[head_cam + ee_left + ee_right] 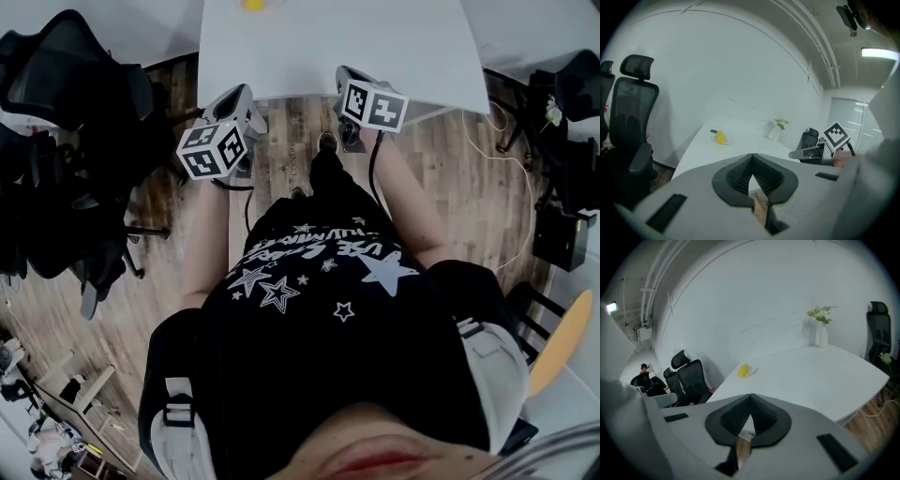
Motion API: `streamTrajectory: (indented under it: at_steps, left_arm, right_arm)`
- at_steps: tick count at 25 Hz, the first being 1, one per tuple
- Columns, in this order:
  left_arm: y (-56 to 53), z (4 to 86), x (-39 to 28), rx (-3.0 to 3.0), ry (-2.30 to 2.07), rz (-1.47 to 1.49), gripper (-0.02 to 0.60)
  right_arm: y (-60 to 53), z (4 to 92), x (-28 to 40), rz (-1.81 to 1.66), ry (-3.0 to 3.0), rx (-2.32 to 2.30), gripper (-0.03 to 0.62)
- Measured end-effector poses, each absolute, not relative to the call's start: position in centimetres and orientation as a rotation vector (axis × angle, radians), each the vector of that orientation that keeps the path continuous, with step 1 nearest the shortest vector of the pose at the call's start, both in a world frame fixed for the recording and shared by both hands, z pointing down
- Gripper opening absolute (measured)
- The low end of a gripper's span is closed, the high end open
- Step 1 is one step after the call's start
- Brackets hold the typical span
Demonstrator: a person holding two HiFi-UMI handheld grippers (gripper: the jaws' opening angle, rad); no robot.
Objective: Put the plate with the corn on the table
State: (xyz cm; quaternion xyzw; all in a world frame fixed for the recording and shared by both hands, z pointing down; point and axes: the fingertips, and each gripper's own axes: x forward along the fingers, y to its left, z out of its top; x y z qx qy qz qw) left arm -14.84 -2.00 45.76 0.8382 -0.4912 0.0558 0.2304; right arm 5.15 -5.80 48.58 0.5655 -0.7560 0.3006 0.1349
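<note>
On white table [708, 154], plate [730, 141] with corn [720, 137], office chairs [633, 108] beside.

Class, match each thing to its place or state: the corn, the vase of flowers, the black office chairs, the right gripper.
1 corn
2 vase of flowers
3 black office chairs
4 right gripper

A shut, holding nothing
B on a plate on the table
C on the floor beside the table
D on the table, near the wall

Pairs: 1-B, 2-D, 3-C, 4-A
</note>
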Motion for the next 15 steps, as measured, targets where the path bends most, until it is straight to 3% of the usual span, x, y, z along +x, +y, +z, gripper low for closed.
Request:
streamTrajectory:
  at_steps: [15]
  left_arm:
    - [-0.1, 45.3, -8.6, 2.388, -1.25, 0.201, 0.006]
  right_arm:
    - [-1.8, 46.9, 11.8, 0.809, -2.159, 1.731, 0.006]
